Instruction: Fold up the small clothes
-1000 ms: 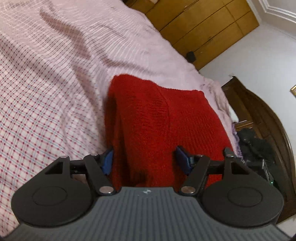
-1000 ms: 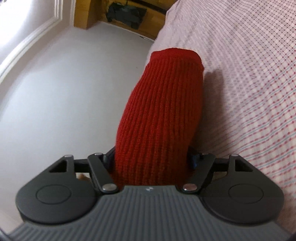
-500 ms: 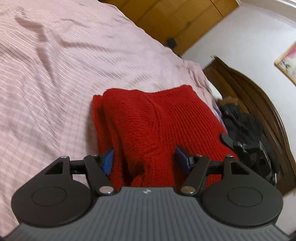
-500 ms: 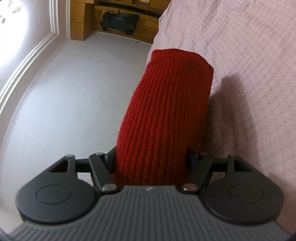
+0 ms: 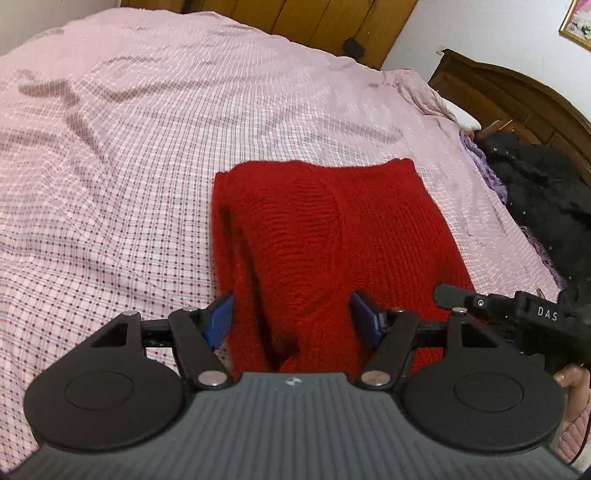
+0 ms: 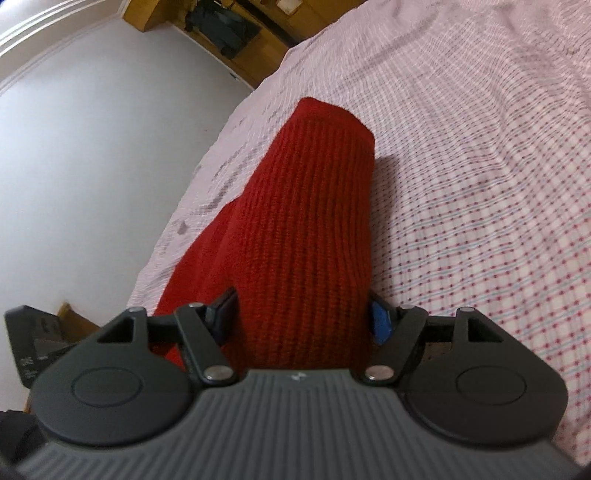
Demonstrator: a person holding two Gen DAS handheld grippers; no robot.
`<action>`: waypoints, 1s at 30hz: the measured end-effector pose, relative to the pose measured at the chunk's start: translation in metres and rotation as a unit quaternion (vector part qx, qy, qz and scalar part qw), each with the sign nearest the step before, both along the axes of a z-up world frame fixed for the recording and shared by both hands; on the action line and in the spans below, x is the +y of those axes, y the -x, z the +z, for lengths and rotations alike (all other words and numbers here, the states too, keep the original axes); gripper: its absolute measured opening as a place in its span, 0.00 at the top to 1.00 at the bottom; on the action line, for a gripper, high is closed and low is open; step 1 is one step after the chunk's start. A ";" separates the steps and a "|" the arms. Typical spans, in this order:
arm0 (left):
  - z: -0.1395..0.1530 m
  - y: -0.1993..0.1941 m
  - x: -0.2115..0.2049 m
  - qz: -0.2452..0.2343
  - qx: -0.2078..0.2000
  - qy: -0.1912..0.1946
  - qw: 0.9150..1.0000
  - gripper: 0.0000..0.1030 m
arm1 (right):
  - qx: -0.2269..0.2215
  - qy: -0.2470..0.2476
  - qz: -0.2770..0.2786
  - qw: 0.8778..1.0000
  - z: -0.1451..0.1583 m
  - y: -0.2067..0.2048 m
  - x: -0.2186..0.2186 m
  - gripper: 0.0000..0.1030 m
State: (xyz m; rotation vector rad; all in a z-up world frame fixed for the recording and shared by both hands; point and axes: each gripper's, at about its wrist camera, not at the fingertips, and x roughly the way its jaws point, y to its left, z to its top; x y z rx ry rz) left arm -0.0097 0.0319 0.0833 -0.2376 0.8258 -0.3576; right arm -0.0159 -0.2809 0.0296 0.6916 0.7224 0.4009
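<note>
Left wrist view: a wide bed (image 5: 147,147) in pink checked sheeting fills the frame, with a wooden wardrobe (image 5: 314,18) at its far side and a dark heap of clothing (image 5: 546,192) off the far right edge by a carved headboard (image 5: 517,92). On the sheet lies the red knitted garment (image 5: 332,229), folded into a rough rectangle whose long axis runs from the camera toward the far side of the bed, its far edge square to the view. The left gripper (image 5: 291,317) is held low and nearly level over the near end, its blue pads (image 5: 218,317) spread on either side of a bunched fold of the knit; whether they pinch it or merely straddle it cannot be told. The right gripper (image 5: 517,317) reaches in from the right at the same near edge. Compared with a second ago, the left camera has swung from a steep tilt to level, and the garment now lies flatter. In the right wrist view, the right gripper (image 6: 303,317) likewise brackets a thick ribbed roll of the red knitted garment (image 6: 314,221), which points away toward the bed's (image 6: 480,184) far left edge; grip cannot be told either.
</note>
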 end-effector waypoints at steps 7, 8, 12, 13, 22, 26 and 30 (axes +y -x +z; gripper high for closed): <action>0.036 0.015 -0.017 0.014 -0.069 -0.063 0.996 0.30 | -0.109 0.176 -0.038 0.978 0.051 0.045 0.008 0.30; 0.040 0.016 -0.020 0.014 -0.076 -0.066 0.995 0.31 | -0.125 0.199 -0.041 0.971 0.055 0.046 0.012 0.30; 0.049 0.014 -0.034 -0.006 -0.095 -0.085 0.992 0.36 | -0.119 0.181 0.001 0.976 0.048 0.036 0.020 0.53; 0.050 0.014 -0.039 -0.011 -0.093 -0.093 0.991 0.37 | -0.114 0.172 0.010 0.978 0.045 0.036 0.023 0.53; 0.001 -0.001 -0.031 0.002 -0.026 -0.092 0.995 0.37 | -0.127 0.241 0.026 0.962 0.037 0.026 0.044 0.53; -0.004 -0.003 -0.034 0.000 -0.036 -0.099 0.994 0.35 | -0.126 0.248 0.019 0.960 0.032 0.022 0.048 0.52; -0.001 -0.001 -0.032 0.013 -0.035 -0.093 0.995 0.32 | -0.123 0.243 0.003 0.962 0.032 0.025 0.048 0.51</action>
